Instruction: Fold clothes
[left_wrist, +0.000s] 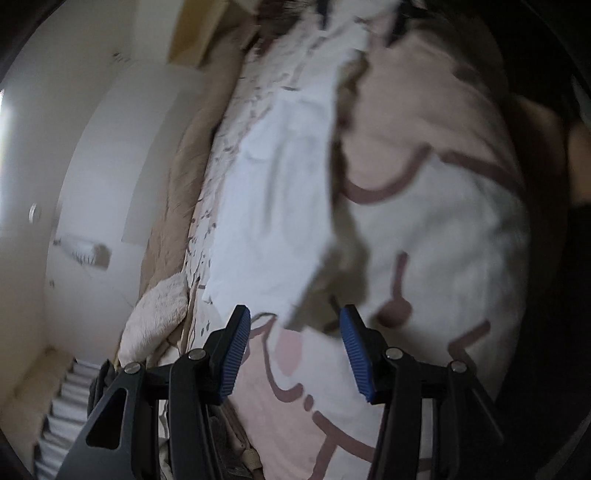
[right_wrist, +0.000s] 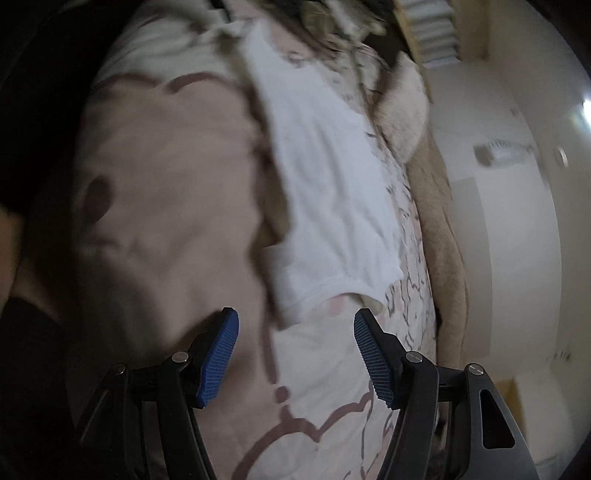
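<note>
- Blue ribbed pads (left_wrist: 236, 354) of the left hand-held gripper (left_wrist: 295, 350) stood nearest to the camera, spread apart, with nothing pinched between them.
- Just beyond the pads, one corner of a white garment (left_wrist: 273, 192) hung over the bed cover (left_wrist: 443, 229); whether this corner touched the cover, I cannot tell because of the blur.
- In the left wrist view the white garment lay stretched along the bed, from near the gripper toward the far end.
- The bed cover was pale pink and white, with brown outlines drawn on it.
- On the left of the garment lay a beige fluffy blanket (left_wrist: 177, 221) along the edge of the bed, next to a pale wall (left_wrist: 92, 129).
- The right hand-held gripper (right_wrist: 295, 354) was also spread, its blue pads (right_wrist: 218, 358) well apart and holding nothing.
- In the right wrist view the hemmed edge of the white garment (right_wrist: 325, 192) lay just ahead of the open jaws, on the bed cover (right_wrist: 166, 184).
- The beige fluffy blanket (right_wrist: 436, 229) ran on the right side of the garment, near the pale wall (right_wrist: 517, 240).
- Both views were blurred, so fine details of the cloth were not clear.
</note>
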